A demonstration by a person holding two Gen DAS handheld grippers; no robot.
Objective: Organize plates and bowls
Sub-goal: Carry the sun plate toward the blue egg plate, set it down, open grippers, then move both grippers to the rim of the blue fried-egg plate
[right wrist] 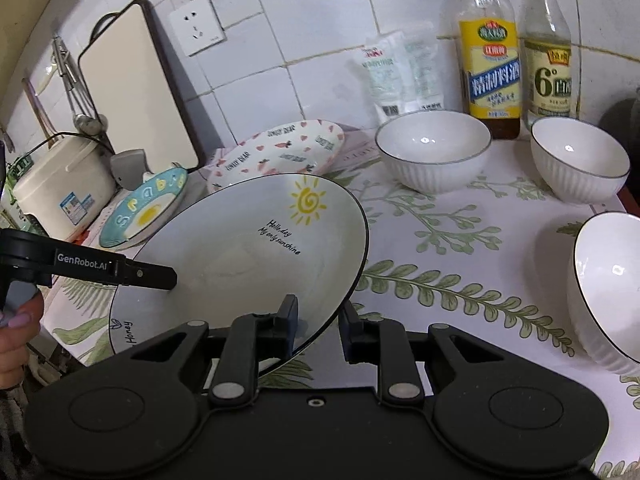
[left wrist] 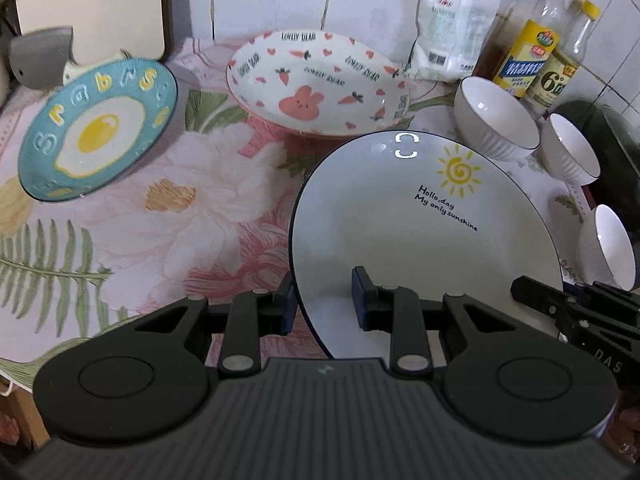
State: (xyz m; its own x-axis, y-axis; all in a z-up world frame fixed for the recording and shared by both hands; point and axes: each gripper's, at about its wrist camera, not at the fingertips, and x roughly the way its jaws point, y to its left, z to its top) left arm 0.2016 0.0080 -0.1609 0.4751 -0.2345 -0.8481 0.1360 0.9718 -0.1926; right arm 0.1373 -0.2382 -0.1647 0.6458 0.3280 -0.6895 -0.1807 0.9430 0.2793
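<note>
A white sun plate (left wrist: pixel 400 220) with a yellow sun and black rim is held tilted above the floral cloth. My left gripper (left wrist: pixel 326 300) straddles its near left rim, one finger on each side. My right gripper (right wrist: pixel 318 322) straddles its near right rim in the right wrist view, where the plate (right wrist: pixel 248 252) shows tilted. A blue egg plate (left wrist: pixel 96 128) lies at the left. A pink rabbit plate (left wrist: pixel 316 84) sits at the back. Three white bowls stand at the right: (left wrist: pixel 496 120), (left wrist: pixel 572 148), (left wrist: pixel 608 248).
Two sauce bottles (right wrist: pixel 492 60) (right wrist: pixel 548 48) and a white packet (right wrist: pixel 404 72) stand against the tiled wall. A cutting board (right wrist: pixel 136 96) leans at the back left beside a rice cooker (right wrist: pixel 60 188). A dark pot (left wrist: pixel 608 140) sits at the far right.
</note>
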